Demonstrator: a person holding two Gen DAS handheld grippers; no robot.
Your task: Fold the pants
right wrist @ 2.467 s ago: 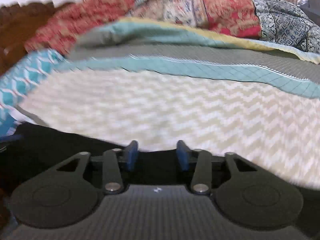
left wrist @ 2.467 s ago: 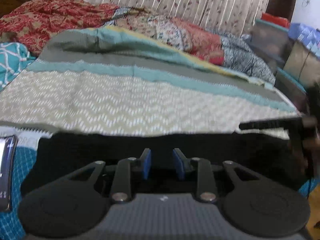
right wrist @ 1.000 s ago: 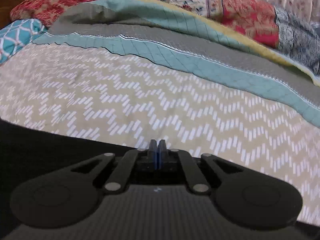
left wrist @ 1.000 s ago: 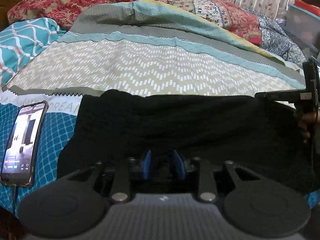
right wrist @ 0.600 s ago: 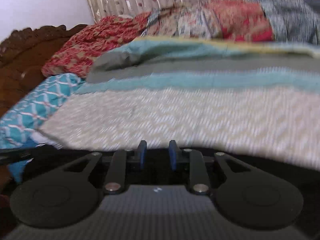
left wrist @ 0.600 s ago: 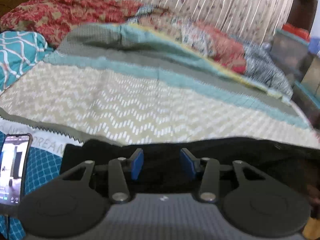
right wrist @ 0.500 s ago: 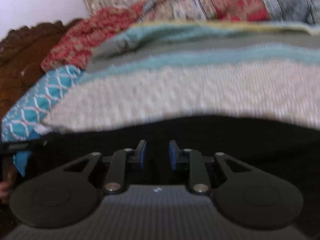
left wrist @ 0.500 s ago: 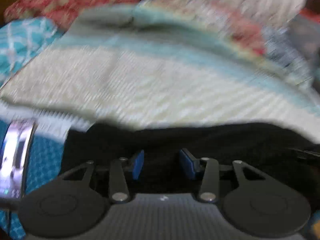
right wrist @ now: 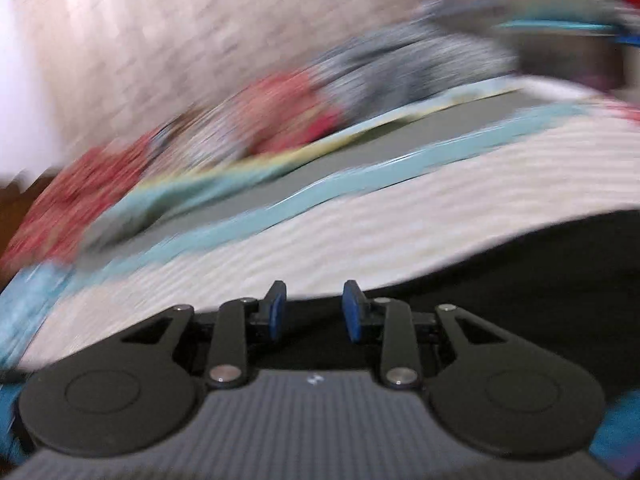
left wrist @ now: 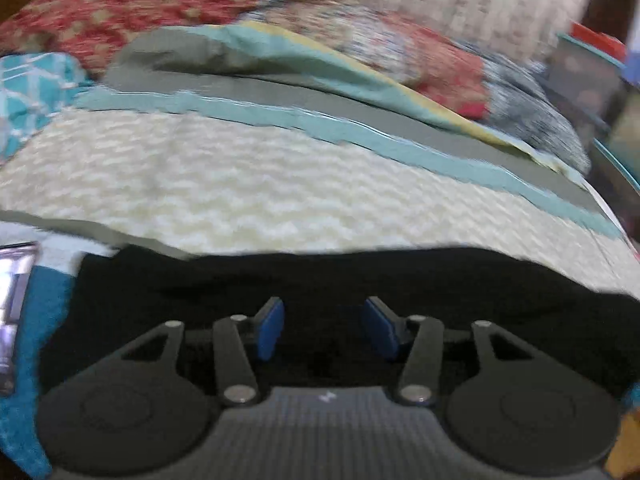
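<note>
Left wrist view: the soft black fabric pants (left wrist: 320, 276) are lying flat on the chevron-patterned quilted bed cover (left wrist: 256, 184), with a phone (left wrist: 14, 292) beside their left edge. The left tool (left wrist: 322, 328) is hanging over them, jaws opening, pinching nothing.

Right wrist view, blurred: the right tool (right wrist: 311, 310) is opening too, empty, at the pants' far edge. The limp, light cloth looks best pinched at a hem or corner.

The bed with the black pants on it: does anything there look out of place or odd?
One thing: a phone lies at the bed's left edge, close beside the black pants, its screen lit. It has no part in folding. Otherwise nothing stands out, though both views are blurred.
</note>
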